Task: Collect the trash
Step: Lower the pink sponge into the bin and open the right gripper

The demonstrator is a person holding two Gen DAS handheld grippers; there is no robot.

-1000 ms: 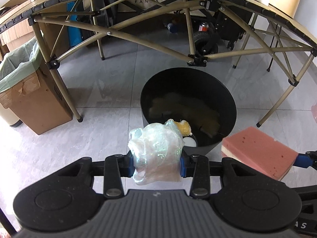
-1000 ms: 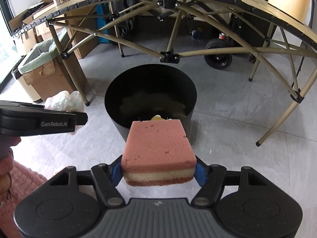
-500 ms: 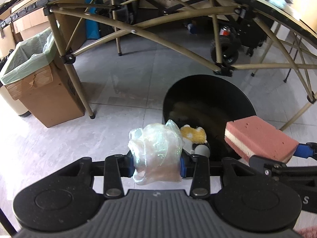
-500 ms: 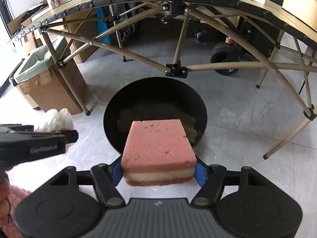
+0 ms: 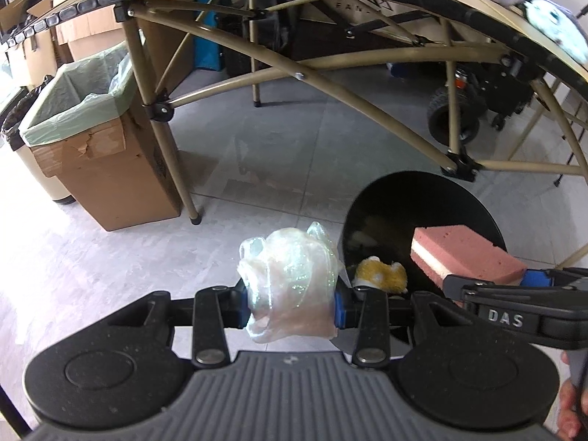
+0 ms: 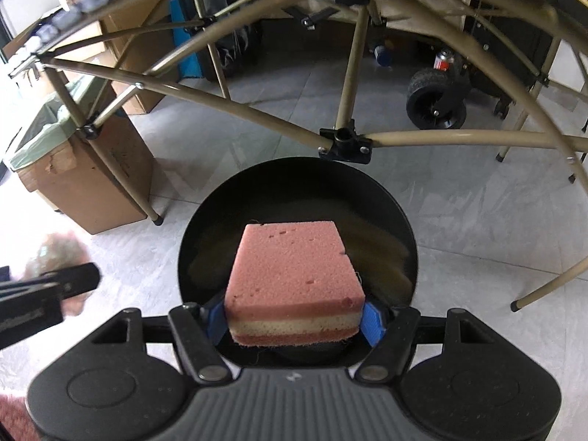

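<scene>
Hovering over black bin (image 6: 404, 220): pink sponge (image 6: 292, 275) pinched by right gripper (image 6: 294, 321), poised for drop; crumpled plastic wrap (image 5: 290, 286) clamped by left gripper (image 5: 290, 307), held beside rim, awaiting turn.

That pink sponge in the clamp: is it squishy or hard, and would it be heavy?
Probably squishy: the pink sponge is porous foam in layers. Likely light, since the right gripper holds it level by two pads. Unlikely to slip: rough faces.

A pink sponge (image 6: 294, 279) with a cream middle layer, a clear iridescent plastic wad (image 5: 290, 286), a glossy black bin (image 6: 400, 220), blue pads (image 6: 371, 318), grey marbled floor tiles (image 5: 257, 161).
</scene>
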